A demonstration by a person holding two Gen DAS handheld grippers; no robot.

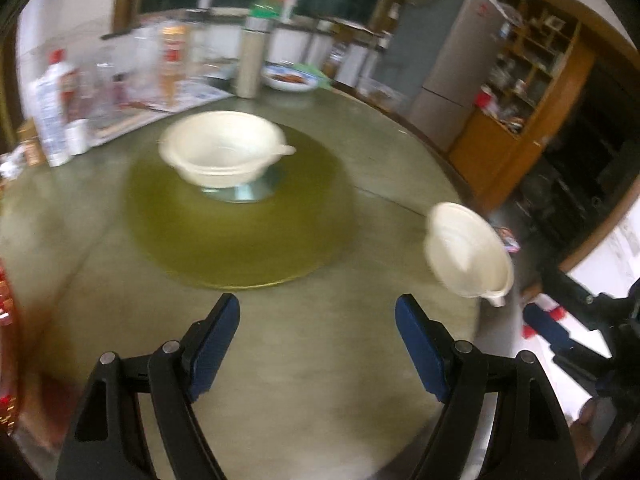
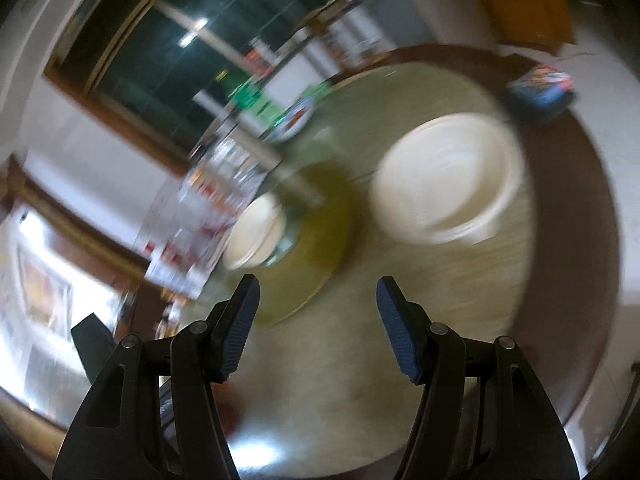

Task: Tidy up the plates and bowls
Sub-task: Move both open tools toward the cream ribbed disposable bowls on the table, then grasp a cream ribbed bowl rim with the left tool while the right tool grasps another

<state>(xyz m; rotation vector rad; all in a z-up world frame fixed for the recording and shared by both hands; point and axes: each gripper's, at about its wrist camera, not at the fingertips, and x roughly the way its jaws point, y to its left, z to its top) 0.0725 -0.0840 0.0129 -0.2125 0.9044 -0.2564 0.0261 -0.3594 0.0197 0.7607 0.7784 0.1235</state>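
Both views are dim, warm-lit and smeared by motion blur, the right wrist view worse. Ceiling lamps reflect in the dark window, glare pools on the near table, and fisheye bends and darkens the edges.

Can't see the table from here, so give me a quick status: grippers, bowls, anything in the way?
Left gripper open, empty. Right gripper open, empty. Stacked bowls on turntable; second bowl near table edge. Nothing blocking.
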